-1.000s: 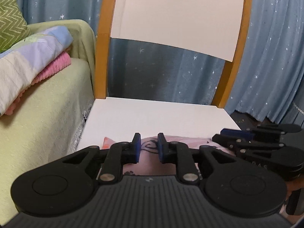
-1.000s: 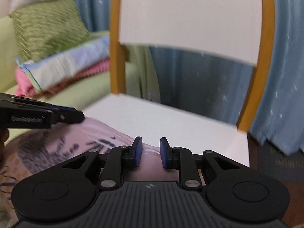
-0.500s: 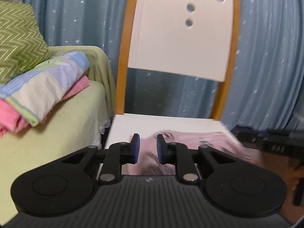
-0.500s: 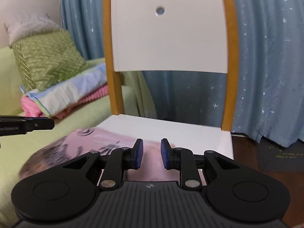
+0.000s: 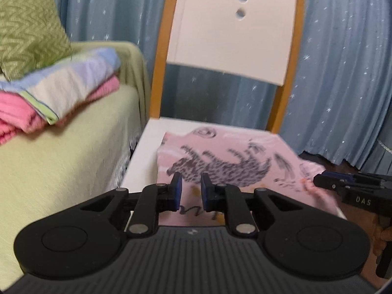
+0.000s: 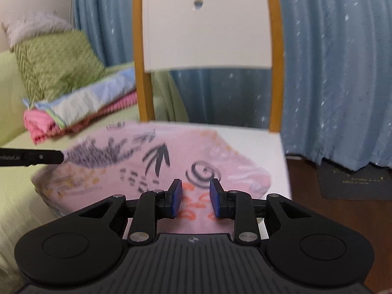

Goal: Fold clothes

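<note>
The pink cotton garment with a dark scribbled animal print (image 5: pixel 220 161) lies flat on the white seat of the wooden-framed chair (image 5: pixel 149 142), one edge drooping over the seat's side toward the pale green sofa (image 6: pixel 14 196). The left tool (image 5: pixel 190 191) hovers over the near hem, jaws narrowing, nothing pinched between its blue pads. The right tool (image 6: pixel 196 199) hangs above the orange scribbles, jaws widening, nothing gripped either. A folded pink and striped blanket stack (image 5: pixel 56 95) rests on the sofa
</note>
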`<control>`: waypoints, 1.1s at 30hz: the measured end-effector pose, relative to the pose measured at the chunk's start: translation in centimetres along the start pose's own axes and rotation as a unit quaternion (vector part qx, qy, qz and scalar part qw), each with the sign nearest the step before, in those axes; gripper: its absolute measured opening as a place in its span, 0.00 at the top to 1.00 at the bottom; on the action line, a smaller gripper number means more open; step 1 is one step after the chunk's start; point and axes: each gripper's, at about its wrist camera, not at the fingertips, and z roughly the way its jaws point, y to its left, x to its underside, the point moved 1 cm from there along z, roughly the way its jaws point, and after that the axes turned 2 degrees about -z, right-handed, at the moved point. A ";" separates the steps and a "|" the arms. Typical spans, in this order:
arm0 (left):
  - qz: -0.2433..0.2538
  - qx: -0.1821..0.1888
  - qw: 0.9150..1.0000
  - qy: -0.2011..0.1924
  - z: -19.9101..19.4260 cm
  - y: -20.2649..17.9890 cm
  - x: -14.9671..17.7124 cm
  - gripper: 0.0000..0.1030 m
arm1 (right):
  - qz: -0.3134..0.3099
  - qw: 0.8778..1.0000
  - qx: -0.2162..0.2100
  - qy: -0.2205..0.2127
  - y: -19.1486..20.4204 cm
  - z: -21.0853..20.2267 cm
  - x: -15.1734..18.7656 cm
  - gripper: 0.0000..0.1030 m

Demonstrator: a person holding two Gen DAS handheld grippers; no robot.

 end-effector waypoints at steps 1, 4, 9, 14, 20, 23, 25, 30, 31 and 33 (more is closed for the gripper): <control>0.002 0.001 1.000 -0.001 -0.6 -0.3 0.2 0.88 | -0.001 1.000 0.000 -0.004 0.2 -0.7 0.2 0.72; 0.011 -0.003 1.000 0.017 -1.0 -1.2 1.5 0.87 | -0.013 1.000 -0.003 0.002 1.0 -1.7 1.4 0.69; -0.004 -0.042 0.998 0.050 -0.8 -1.9 2.5 0.87 | -0.012 0.999 0.012 0.044 1.5 -1.1 3.6 0.65; -0.031 -0.110 0.988 0.101 -2.7 -3.1 1.5 0.75 | 0.004 1.000 0.018 0.026 1.9 -4.0 2.2 0.49; -0.052 -0.130 0.982 0.129 -6.4 -4.4 2.3 0.62 | 0.023 0.999 0.015 0.043 2.9 -7.8 2.0 0.28; -0.045 -0.141 0.980 0.133 -8.2 -5.2 2.8 0.58 | 0.023 0.999 0.011 0.048 3.7 -9.4 2.0 0.26; -0.041 -0.144 0.979 0.135 -9.4 -5.7 3.0 0.53 | 0.024 0.998 0.009 0.054 4.2 -10.4 1.9 0.23; -0.010 -0.149 0.980 0.132 -11.8 -7.2 3.6 0.36 | 0.020 0.998 0.022 0.058 5.4 -12.8 1.1 0.07; -0.007 -0.151 0.980 0.131 -12.3 -7.4 3.8 0.33 | 0.016 0.998 0.025 0.055 5.6 -13.3 0.9 0.04; -0.005 -0.152 0.980 0.129 -13.1 -7.7 4.0 0.30 | 0.011 0.998 0.033 0.055 6.1 -14.2 0.7 0.02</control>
